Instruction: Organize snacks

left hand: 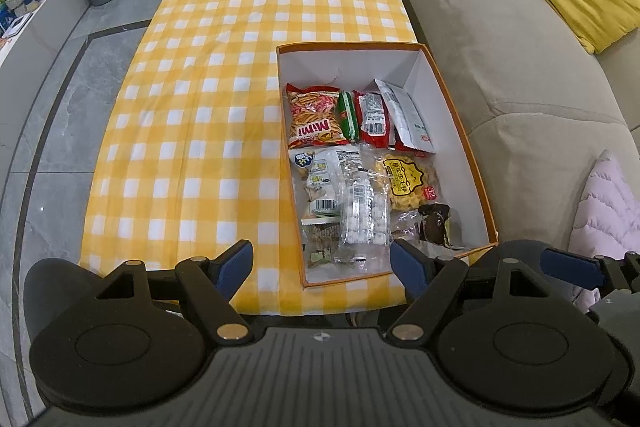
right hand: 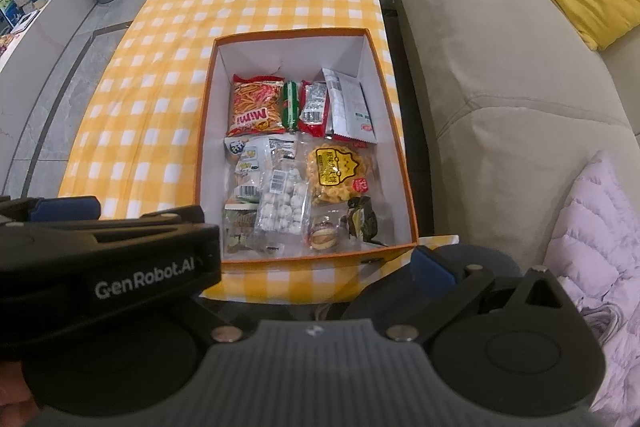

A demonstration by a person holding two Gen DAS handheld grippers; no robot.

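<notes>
Snacks [left hand: 360,163] packed in orange box [left hand: 460,131] on worktop [left hand: 200,107], ahead of and below both claws, long axis running away; left claw [left hand: 322,267] apart, empty; right claw [right hand: 434,267] state undeterminable, nearer.

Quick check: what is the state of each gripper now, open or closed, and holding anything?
Left gripper: jaws open, holding nothing.
Right gripper: jaws look open, nothing between them; one side is hidden behind the left gripper.

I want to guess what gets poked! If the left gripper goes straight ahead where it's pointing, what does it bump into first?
Probably the near end of the snack box, around the clear packets lying there. The open left gripper points steeply down that way, though depth is hard to judge.
</notes>
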